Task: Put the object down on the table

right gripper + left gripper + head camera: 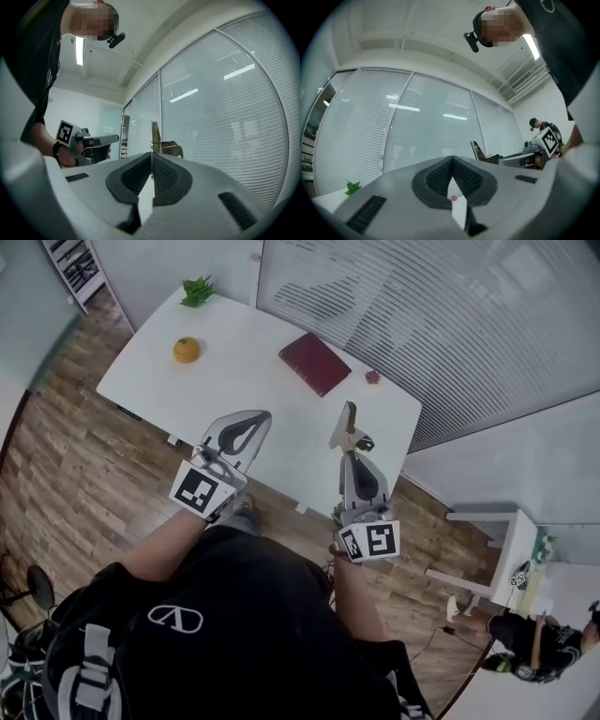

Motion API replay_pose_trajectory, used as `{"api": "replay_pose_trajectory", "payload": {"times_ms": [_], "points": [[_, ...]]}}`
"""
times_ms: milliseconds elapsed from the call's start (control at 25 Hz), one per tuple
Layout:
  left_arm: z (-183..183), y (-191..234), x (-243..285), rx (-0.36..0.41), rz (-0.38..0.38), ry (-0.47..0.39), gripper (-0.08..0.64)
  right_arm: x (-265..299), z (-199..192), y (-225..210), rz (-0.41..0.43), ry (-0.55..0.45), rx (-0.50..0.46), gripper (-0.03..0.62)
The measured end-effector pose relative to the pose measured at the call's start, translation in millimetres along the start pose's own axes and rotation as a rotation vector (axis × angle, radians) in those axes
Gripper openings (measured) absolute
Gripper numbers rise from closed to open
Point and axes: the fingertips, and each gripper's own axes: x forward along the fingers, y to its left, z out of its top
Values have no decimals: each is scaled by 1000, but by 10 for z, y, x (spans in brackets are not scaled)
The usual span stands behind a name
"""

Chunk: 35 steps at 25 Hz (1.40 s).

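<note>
Object (349, 425) over table (246, 373), book (315, 363) nearby

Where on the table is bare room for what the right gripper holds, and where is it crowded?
Widest bare patch: the table middle, between orange and dark red book, running to the near edge. A smaller one lies in front of the book, by the right gripper and its held object. Tightest: between book and small red item.
</note>
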Motion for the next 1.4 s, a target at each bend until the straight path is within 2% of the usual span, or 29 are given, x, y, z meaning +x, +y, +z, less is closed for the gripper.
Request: {"api": "replay_pose_trajectory", "payload": {"times_ms": [240,360,520,800,880,960,1160,1320,1400], "points": [[-6,38,63,18,-33,-31,5,54,27,0,-36,-21,-15,6],[-96,293,292,-4,-34,-20,5,405,10,-122,-27,-6,-15,6],[7,496,601,-17,-15,-65,5,721,-14,-323,-4,8,-1,6],[-231,455,712,-23,12,11,5,818,-302,-473,72,59,95,6],[-255,453,757,-19,18,17,5,867,-496,-539,91,92,165,6],[-279,455,781,-25,26,26,5,911,-740,-613,111,130,285,6],[-255,385,757,-26,18,6,5,976,-1453,-717,198,212,738,6],[-273,399,758,-24,16,7,5,1048,-2020,-696,250,329,909,6],[-293,421,759,-24,26,11,5,1108,-2193,-631,310,362,1014,6]]}}
